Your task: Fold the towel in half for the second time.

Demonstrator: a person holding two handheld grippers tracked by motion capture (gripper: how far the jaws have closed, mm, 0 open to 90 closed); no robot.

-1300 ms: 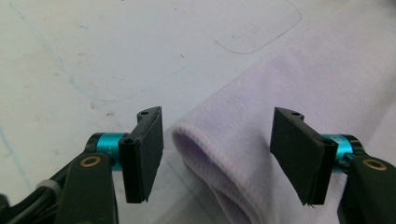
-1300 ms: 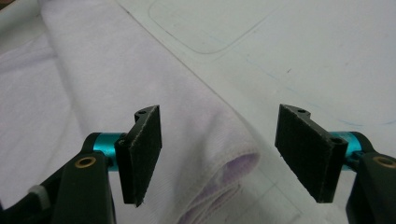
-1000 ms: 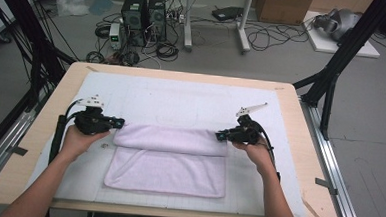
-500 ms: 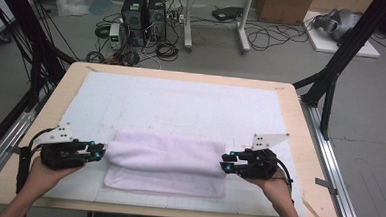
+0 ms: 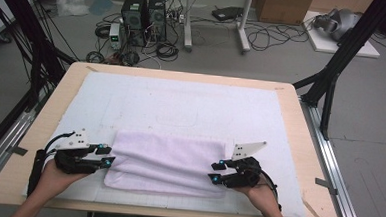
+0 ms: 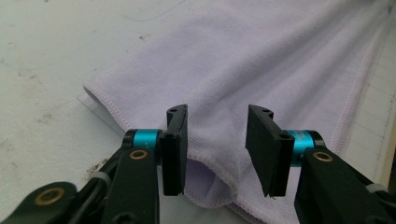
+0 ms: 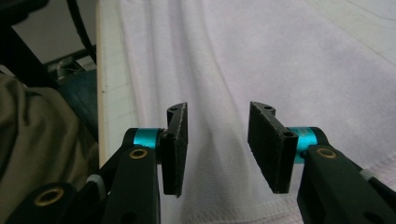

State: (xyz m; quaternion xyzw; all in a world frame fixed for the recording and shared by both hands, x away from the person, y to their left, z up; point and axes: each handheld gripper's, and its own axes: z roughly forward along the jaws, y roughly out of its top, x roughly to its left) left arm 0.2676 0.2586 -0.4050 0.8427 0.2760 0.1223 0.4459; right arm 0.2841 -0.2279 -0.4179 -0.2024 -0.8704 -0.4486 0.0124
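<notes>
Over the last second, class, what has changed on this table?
Both hand-held grippers, left and right, drew the towel's far edge toward the person, folding it over. Their jaws have just been opening, letting the cloth go. The white mat and table stayed put.

Pale lilac towel (image 5: 165,162), folded, flat on table

Towel (image 5: 165,162) on white-matted table (image 5: 300,119)
</notes>
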